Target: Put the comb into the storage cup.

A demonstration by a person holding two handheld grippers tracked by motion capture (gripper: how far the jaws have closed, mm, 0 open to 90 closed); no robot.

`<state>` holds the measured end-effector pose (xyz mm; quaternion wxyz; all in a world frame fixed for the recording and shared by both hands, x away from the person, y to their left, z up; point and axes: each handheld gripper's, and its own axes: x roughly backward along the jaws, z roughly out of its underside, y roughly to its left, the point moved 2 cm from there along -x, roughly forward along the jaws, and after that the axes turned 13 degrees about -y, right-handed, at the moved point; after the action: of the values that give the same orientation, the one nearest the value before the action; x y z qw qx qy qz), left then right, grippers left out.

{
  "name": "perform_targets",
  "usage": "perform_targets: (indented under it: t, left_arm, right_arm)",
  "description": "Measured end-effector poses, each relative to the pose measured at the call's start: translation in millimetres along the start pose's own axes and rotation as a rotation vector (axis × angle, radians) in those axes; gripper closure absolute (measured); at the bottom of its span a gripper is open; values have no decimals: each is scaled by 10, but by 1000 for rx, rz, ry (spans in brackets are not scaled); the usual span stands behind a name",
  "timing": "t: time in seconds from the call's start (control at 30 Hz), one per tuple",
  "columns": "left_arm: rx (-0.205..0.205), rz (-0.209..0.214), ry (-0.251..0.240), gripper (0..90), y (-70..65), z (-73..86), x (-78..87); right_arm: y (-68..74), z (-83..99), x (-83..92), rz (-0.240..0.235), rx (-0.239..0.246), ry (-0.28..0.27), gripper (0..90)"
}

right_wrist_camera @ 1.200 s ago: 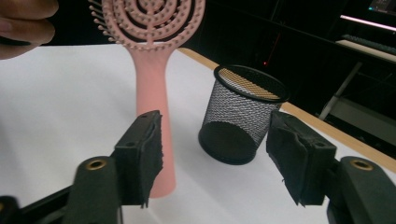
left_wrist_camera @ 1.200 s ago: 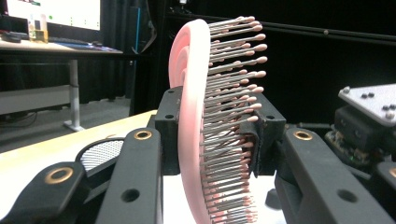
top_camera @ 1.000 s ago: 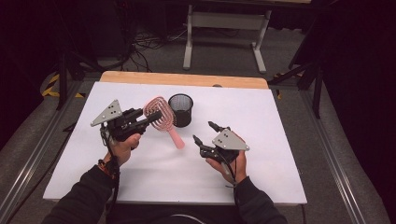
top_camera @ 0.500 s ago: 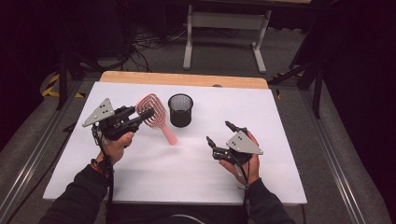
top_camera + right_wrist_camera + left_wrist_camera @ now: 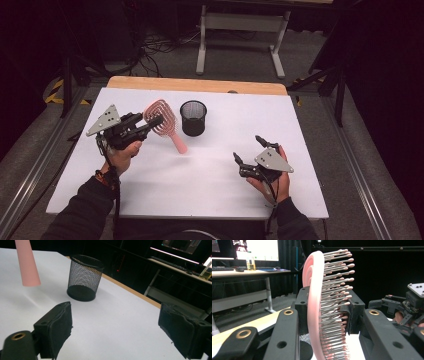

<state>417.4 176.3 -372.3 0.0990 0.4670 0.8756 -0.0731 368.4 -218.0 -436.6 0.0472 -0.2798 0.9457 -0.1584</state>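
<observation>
A pink hairbrush (image 5: 161,119) hangs above the white table, its handle slanting down toward the black mesh cup (image 5: 193,118). My left gripper (image 5: 150,123) is shut on the brush head. In the left gripper view the bristled head (image 5: 317,310) stands on edge between the pads of that gripper (image 5: 327,315). My right gripper (image 5: 248,148) sits low over the table's front right, open. Its jaws have just been opening, with nothing between them. In the right gripper view that gripper (image 5: 122,327) faces the mesh cup (image 5: 83,277), with the brush handle's tip (image 5: 27,263) at upper left.
The white tabletop (image 5: 200,190) has bare room in its middle and front. A wooden strip (image 5: 200,85) runs along its far edge. Beyond it stand a grey frame (image 5: 240,30) and floor cables. Metal rails flank both sides.
The right hand has moved right and nearer the front edge, and its jaws stand wider. The left hand with the brush has shifted slightly left.
</observation>
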Motion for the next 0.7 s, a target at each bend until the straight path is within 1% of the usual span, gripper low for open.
perform_targets:
  t: [0.03,0.1,0.2,0.27,0.33,0.4,0.43,0.53,0.6,0.7]
  left_arm:
    - [-7,-3,-2,640,4,-7,4]
    - [-9,-7,-5,640,9,-16,9]
    - [-10,-12,-7,641,14,-29,15]
    - [-16,-10,-8,640,14,-40,12]
    - [-19,-8,-8,640,10,-49,6]
    - [-21,-6,-10,640,5,-59,0]
    - [-23,-3,-7,640,8,-59,-3]
    - [-31,-6,-6,641,8,-64,-17]
    - [-34,-5,-11,641,11,-88,-22]
    - [-36,-5,-19,640,7,-126,-31]
  right_arm:
    - [-6,16,16,-1,-2,-1,121]
    - [-22,49,48,3,-15,-9,116]
    - [-42,96,80,-2,-33,-6,105]
    - [-44,122,94,-8,-28,0,83]
    - [-40,144,104,-7,-22,10,80]
    - [-33,163,113,-20,-26,16,64]
    - [-29,170,116,-18,-23,21,63]
    - [-24,192,130,-31,-36,24,41]
    - [-24,204,137,-29,-31,27,41]
    - [-21,224,141,-26,-36,32,37]
